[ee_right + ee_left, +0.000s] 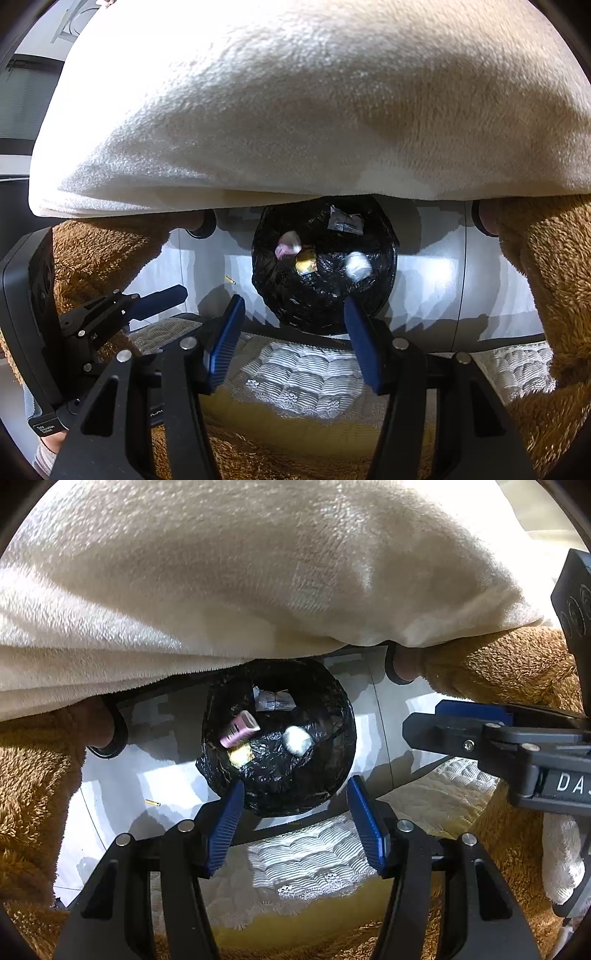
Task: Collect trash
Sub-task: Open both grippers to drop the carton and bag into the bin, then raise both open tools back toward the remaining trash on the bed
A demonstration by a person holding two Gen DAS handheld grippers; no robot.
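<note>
A round bin lined with a black bag (295, 786) stands on the pale floor below both grippers; it also shows in the right wrist view (317, 306). In it lie a pink box (238, 733), a yellow wrapper (240, 757), a white wad (297, 740) and a printed packet (275, 701). My left gripper (295, 823) is open and empty above the bin's near rim. My right gripper (295, 339) is open and empty too; it shows at the right of the left wrist view (443, 723). A small yellow scrap (152, 803) lies on the floor left of the bin.
A cream fleece garment (258, 572) hangs over the top of both views. Brown fleece trouser legs (33, 794) and feet in slippers flank the bin. A white quilted mattress edge (303, 376) with yellow trim lies under the grippers.
</note>
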